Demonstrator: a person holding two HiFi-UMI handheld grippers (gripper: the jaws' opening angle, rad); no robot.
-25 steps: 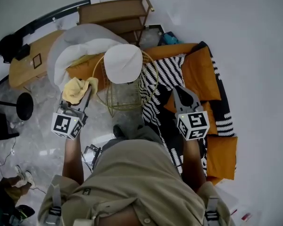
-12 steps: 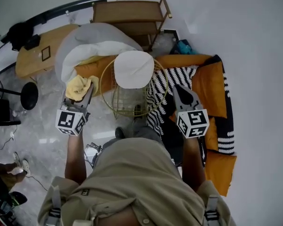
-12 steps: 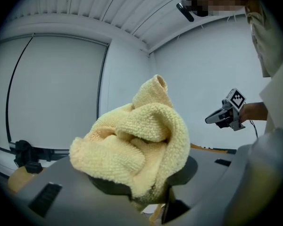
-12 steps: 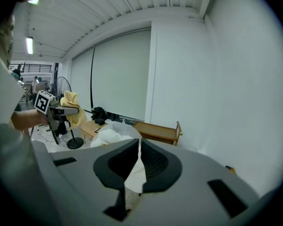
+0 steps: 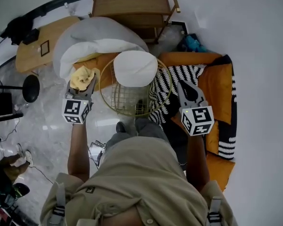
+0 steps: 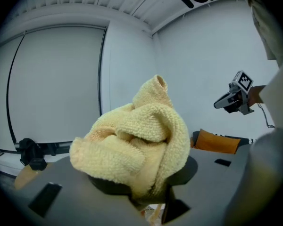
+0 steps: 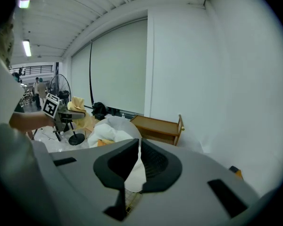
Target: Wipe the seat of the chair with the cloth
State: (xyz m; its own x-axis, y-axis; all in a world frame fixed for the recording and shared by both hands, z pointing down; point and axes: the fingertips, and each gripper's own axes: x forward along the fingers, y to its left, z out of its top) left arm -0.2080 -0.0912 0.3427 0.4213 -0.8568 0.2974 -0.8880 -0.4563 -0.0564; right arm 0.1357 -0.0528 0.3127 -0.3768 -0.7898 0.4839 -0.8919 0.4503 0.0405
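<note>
The left gripper is sitting at the left of centre in the head view, with its jaws clamping down on a bunched yellow cloth. In the left gripper view the towelling is bulging up over the jaws and covering their tips, with one fold sticking up at the top of the wad. The cloth is hanging in the air just left of the chair, a gold wire-frame piece, and is not touching its seat, the round white pad lying in the upper middle of the head view.

The right gripper is hovering right of centre, just beside the chair's right rim. Its jaws are standing all but together, leaving only a thin slit with nothing gripped between them; a strip of the white seat and some gold wire are showing through that slit. The two tools are flanking the chair, well apart from each other.

A large white cushion is lying in the upper left, behind the cloth, and a wooden shelf unit is standing at the top edge. A black-and-white striped blanket and orange cushions are spreading along the right side beneath the right gripper. A wooden table and a black stool are occupying the far left. The person's khaki shirt is filling the lower middle of the frame.
</note>
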